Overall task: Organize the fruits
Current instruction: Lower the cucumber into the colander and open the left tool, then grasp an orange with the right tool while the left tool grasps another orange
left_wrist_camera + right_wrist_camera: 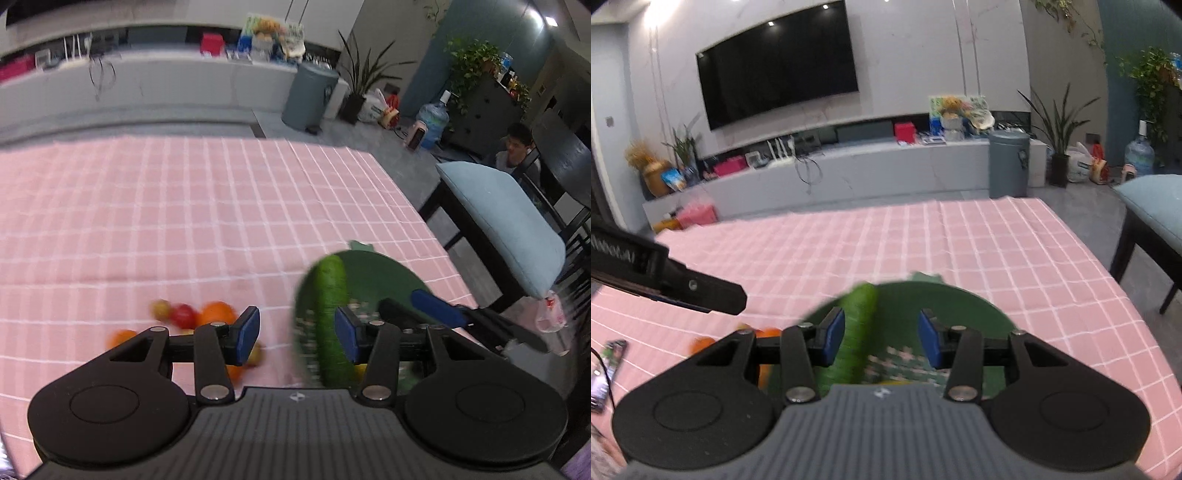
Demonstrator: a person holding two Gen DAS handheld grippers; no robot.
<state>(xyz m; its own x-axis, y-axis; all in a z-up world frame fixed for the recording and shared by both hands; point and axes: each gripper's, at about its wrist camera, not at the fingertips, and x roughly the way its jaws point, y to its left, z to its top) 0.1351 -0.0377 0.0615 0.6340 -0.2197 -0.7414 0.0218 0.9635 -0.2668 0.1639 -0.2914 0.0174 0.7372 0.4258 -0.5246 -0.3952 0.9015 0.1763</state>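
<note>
A green plate [388, 277] lies on the pink checked tablecloth [184, 221] with a long cucumber [332, 314] lying across its left side. Small fruits sit on the cloth to its left: an orange [217, 313], a red fruit [183, 315], a yellowish one [160, 308] and another orange [122, 338]. My left gripper [299, 334] is open and empty, between the fruits and the plate. My right gripper [882, 339] is open and empty above the plate [960, 306], the cucumber [857, 332] beside its left finger. The right gripper also shows in the left wrist view [436, 310].
A phone [605, 369] lies on the cloth at the left. A chair with a light blue cushion [502, 221] stands past the table's right edge. A grey bin [1008, 166] and a TV cabinet stand beyond the far edge. A person [515, 147] sits at the right.
</note>
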